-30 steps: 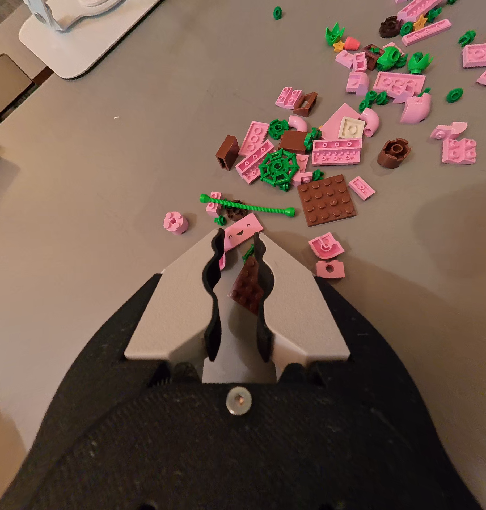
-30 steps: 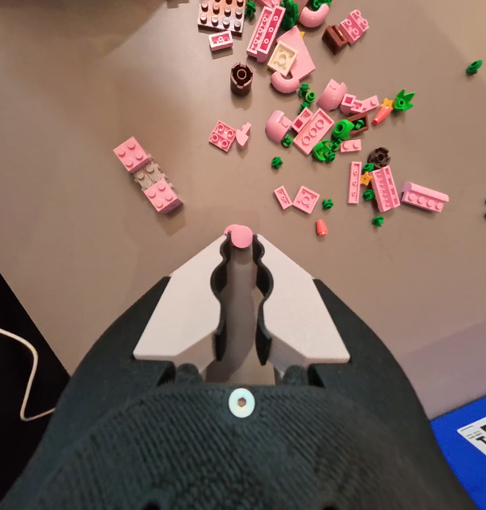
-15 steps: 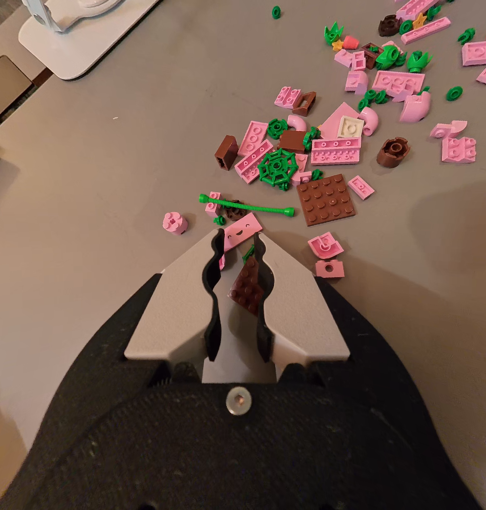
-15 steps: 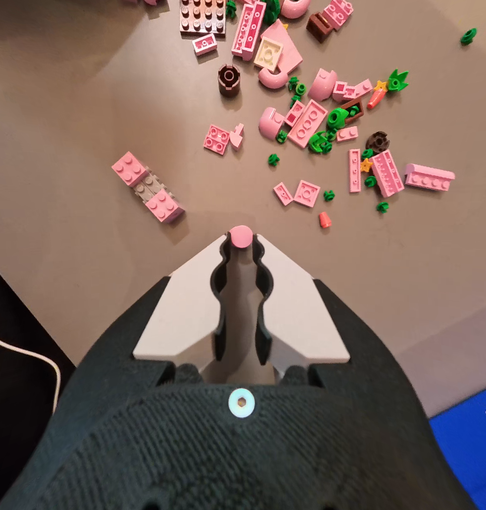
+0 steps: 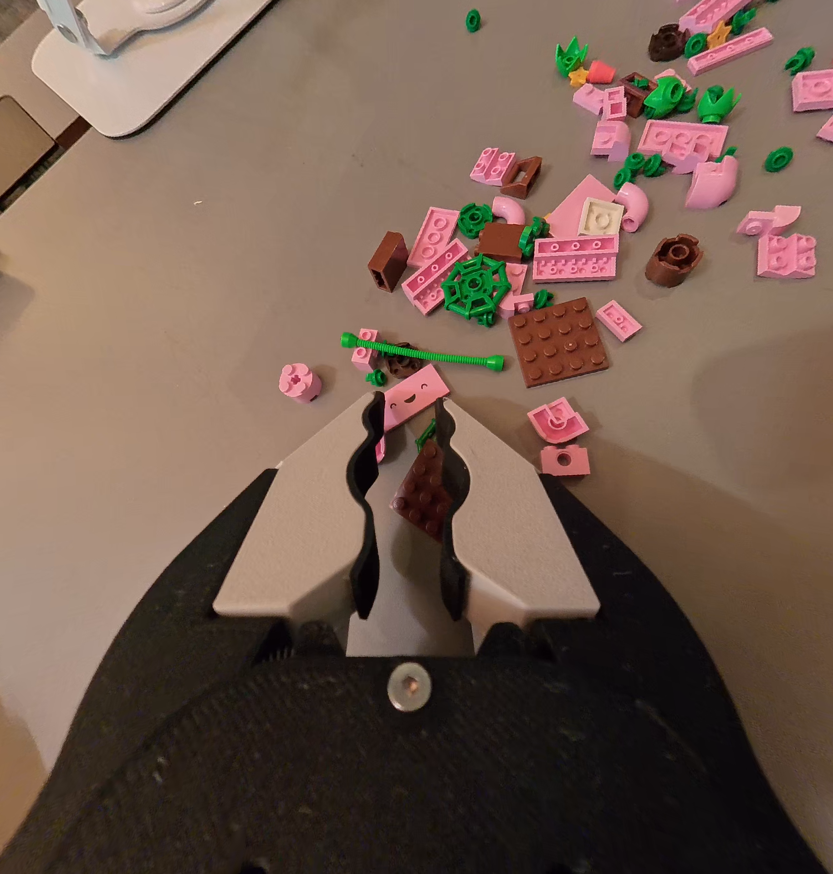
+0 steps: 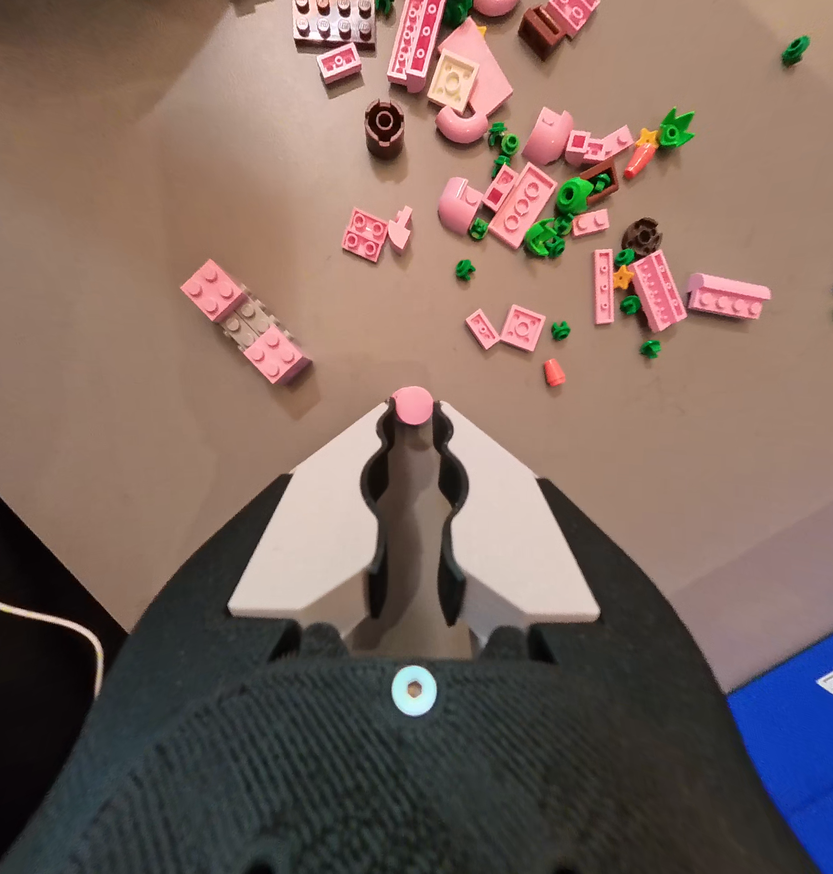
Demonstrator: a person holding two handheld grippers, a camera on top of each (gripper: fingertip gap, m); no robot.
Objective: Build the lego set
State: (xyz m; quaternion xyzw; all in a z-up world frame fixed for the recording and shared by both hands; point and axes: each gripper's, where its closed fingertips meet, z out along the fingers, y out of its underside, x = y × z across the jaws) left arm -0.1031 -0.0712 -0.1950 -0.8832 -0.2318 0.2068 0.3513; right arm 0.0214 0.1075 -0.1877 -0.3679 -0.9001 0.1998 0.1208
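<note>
My left gripper (image 5: pixel 408 402) is closed part way on a small brown plate (image 5: pixel 424 492). The plate sits tilted against the right pad, with a pink bit at the left pad and a green bit at its far end. Just beyond the tips lies a pink tile with a face (image 5: pixel 414 392). My right gripper (image 6: pixel 412 411) is shut on a small round pink piece (image 6: pixel 410 402) at its fingertips, above the table. A built block of two pink bricks joined by grey ones (image 6: pixel 246 321) lies ahead and to its left.
Loose pink, green and brown pieces are scattered ahead on the grey table (image 5: pixel 168 331), among them a brown square plate (image 5: pixel 558 343) and a green bar (image 5: pixel 424 352). A white stand base (image 5: pixel 135 71) sits far left. The table edge, a white cable (image 6: pixel 50 624) and a blue box (image 6: pixel 807 733) flank the right gripper. Across from one pair of fingers to the other is roughly 20 centimetres. The brown square plate (image 5: pixel 558 343) is closer to my left gripper, around 5 centimetres from its tips; the right tips are 15 centimetres off.
The right gripper has drifted slightly over the table with the round pink piece still in it. The left gripper and its plate have not moved.
</note>
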